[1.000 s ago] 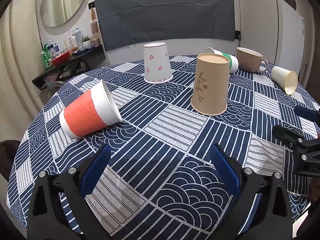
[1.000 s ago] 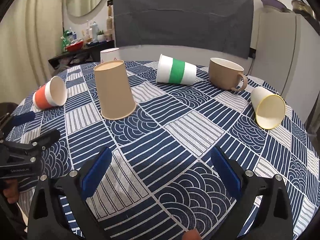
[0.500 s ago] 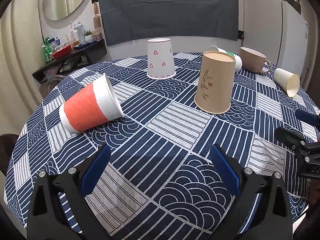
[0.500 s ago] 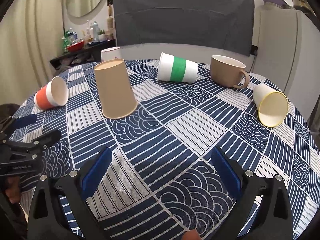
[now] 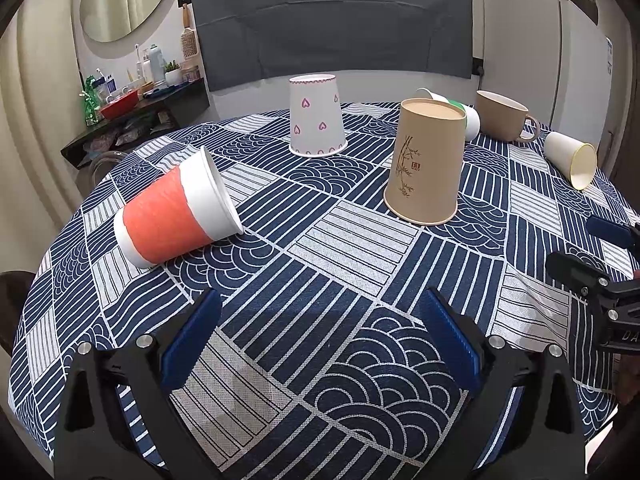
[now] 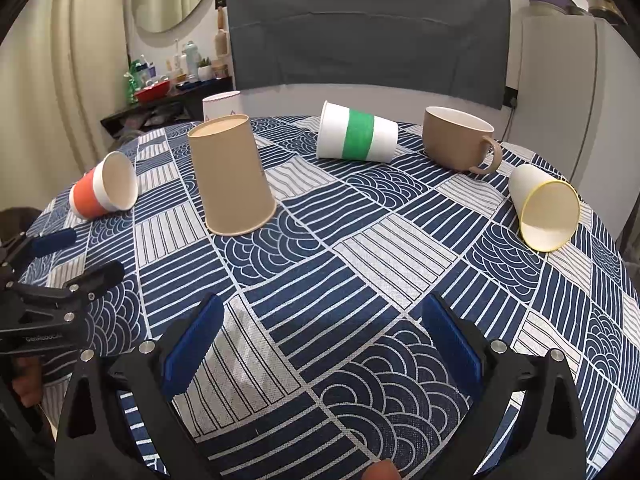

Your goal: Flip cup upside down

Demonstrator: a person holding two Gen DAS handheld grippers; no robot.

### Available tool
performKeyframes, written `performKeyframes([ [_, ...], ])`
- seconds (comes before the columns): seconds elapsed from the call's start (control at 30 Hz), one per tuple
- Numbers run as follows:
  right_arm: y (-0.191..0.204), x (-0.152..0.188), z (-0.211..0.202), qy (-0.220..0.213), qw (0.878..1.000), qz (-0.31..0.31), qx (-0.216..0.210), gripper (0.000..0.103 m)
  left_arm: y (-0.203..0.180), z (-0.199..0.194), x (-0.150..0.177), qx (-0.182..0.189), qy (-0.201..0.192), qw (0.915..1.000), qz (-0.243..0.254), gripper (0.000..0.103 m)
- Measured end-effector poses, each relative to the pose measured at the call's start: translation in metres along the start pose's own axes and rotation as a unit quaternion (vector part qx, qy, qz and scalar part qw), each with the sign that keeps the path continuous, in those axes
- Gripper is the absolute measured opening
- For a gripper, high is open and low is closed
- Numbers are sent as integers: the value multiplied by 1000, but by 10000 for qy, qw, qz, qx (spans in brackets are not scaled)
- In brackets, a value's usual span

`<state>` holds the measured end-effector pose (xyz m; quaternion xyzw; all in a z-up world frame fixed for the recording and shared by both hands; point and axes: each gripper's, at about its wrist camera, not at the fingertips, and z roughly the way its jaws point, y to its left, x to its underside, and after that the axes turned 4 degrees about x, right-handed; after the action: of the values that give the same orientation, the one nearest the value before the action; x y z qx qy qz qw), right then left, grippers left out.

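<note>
An orange-banded paper cup [image 5: 176, 212] lies on its side at the table's left; it also shows in the right wrist view [image 6: 102, 188]. A brown paper cup [image 5: 426, 168] [image 6: 230, 176] stands upside down mid-table. A white cup with pink hearts [image 5: 317, 116] stands upside down behind it. A green-banded cup [image 6: 356, 133] and a yellow-rimmed cup [image 6: 544, 206] lie on their sides. A tan mug [image 6: 458, 138] stands upright. My left gripper [image 5: 320, 336] is open and empty over the near cloth. My right gripper [image 6: 320, 336] is open and empty too.
The round table wears a blue and white patterned cloth [image 5: 320, 248]. A grey covered chair back [image 5: 332, 24] stands behind it. A shelf with bottles and a red bowl [image 5: 120, 104] is at far left, a white fridge [image 5: 560, 60] at far right.
The left gripper has risen and pulled back a little, so the cups sit slightly lower in its view. The right gripper has barely moved. No cup has moved.
</note>
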<state>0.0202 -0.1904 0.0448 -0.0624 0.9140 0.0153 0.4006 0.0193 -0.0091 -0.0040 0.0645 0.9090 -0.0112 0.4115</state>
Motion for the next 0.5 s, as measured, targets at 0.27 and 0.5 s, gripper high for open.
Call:
performKeyframes([
  [0.27,0,0,0,1,10000,5,-2,95,1,1,0,31,29,10000,-60,97],
  [0.5,0,0,1,5,10000,15,-13,95,6,4,-1,237,114,9995,-147,97],
])
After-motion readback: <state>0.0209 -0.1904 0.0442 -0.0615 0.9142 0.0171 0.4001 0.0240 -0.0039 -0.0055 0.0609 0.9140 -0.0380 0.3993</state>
